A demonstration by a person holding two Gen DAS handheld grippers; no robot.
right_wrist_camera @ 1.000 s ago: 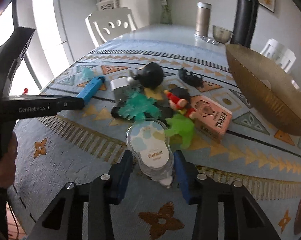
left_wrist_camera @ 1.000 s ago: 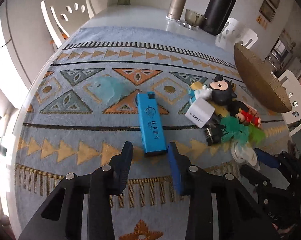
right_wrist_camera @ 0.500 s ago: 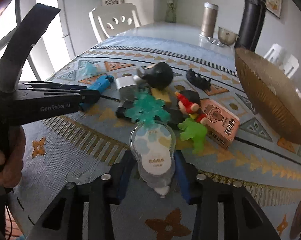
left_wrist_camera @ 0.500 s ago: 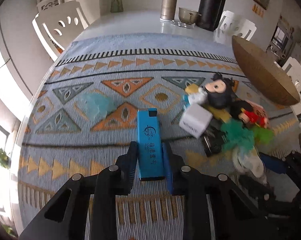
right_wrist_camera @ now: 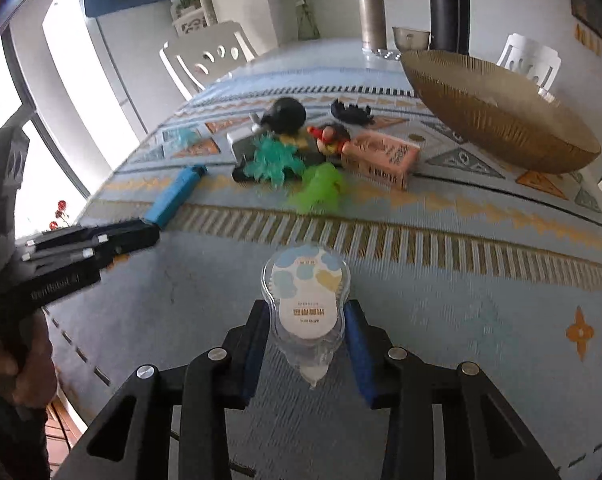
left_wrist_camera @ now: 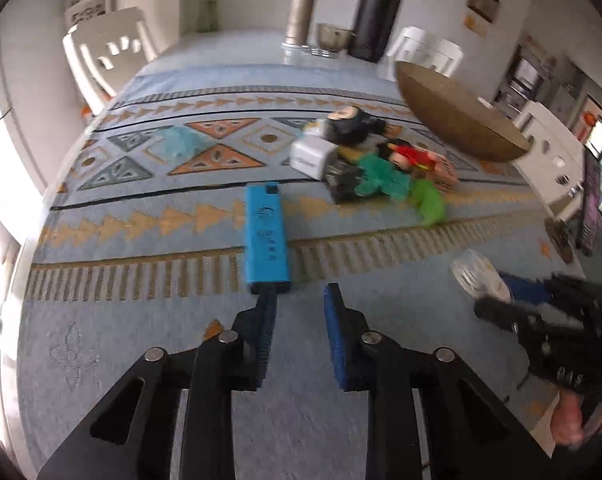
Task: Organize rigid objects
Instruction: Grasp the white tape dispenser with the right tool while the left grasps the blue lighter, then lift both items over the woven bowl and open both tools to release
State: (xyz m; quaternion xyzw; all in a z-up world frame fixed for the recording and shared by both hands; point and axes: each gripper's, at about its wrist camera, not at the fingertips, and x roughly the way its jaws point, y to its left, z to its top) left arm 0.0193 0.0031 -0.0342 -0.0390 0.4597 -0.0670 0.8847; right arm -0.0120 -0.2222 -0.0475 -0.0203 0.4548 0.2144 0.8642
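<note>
The bowl, upper right, tilts on the surface; its contents are hidden. The left gripper jaws are opening behind the lighter, not gripping it. The right gripper jaws clamp the dispenser.

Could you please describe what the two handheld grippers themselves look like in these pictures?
Both the left gripper and the right gripper have angular black frames with cut-out openings and silver round pivot bolts. Their fingers carry blue ribbed pads. Seen from the right wrist view, the left gripper's black side bears pale lettering, blurred but apparently a brand name.
</note>
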